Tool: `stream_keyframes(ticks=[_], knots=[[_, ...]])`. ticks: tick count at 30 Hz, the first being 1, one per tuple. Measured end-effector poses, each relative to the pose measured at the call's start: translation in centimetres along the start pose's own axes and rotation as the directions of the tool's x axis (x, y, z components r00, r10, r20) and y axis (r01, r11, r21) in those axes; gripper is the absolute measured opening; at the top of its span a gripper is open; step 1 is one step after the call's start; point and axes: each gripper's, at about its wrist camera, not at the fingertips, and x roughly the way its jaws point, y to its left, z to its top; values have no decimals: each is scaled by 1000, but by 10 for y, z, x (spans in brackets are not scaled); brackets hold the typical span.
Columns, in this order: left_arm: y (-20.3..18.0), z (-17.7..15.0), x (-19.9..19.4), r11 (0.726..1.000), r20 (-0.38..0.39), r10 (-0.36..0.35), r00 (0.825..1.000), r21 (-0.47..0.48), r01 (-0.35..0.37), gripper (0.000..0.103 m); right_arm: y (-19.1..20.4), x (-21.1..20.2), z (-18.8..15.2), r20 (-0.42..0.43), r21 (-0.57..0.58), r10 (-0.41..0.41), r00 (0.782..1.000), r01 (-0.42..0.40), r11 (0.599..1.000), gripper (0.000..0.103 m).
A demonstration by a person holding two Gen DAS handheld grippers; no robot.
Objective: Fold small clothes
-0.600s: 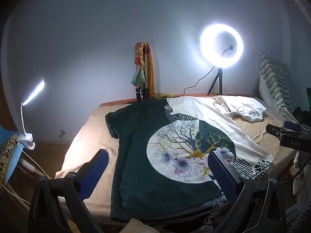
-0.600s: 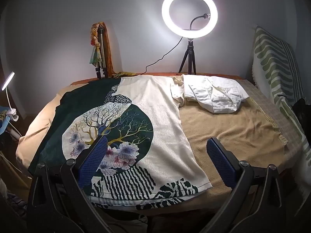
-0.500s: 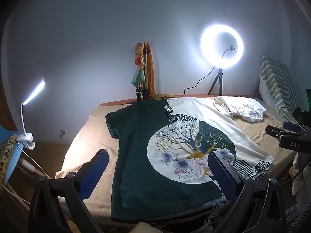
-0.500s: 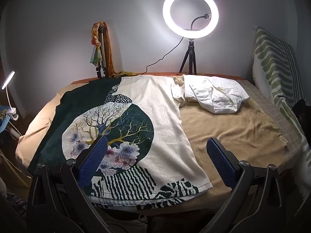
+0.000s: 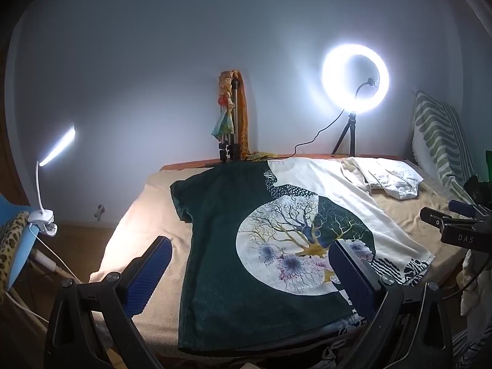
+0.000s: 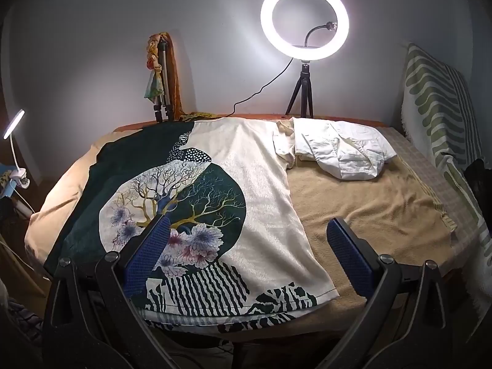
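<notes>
A T-shirt, half dark green and half cream with a round tree print [image 5: 276, 233], lies spread flat on a tan-covered table [image 5: 144, 215]; it also shows in the right wrist view [image 6: 215, 190]. A folded white garment [image 6: 341, 150] lies at the far right beside the shirt's sleeve, also in the left wrist view [image 5: 390, 178]. My left gripper [image 5: 249, 264] is open and empty, held above the shirt's near hem. My right gripper [image 6: 246, 246] is open and empty, above the shirt's near right corner. The right gripper's side shows in the left wrist view [image 5: 455, 230].
A lit ring light on a tripod [image 6: 304, 30] and a second tripod draped with scarves [image 6: 161, 77] stand at the table's back edge. A clip lamp [image 5: 46, 184] stands at the left. A green striped cloth [image 6: 439, 107] hangs at the right.
Both views have shifted only slightly; the grippers stay open and the shirt has not moved.
</notes>
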Motion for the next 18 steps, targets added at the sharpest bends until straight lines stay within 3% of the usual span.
stream_keyframes(ticks=[18], knots=[[1, 1, -3, 1000, 10, 9, 1000, -6, -9, 103, 12, 2, -3, -3, -5, 1, 1000, -1, 1000, 103]])
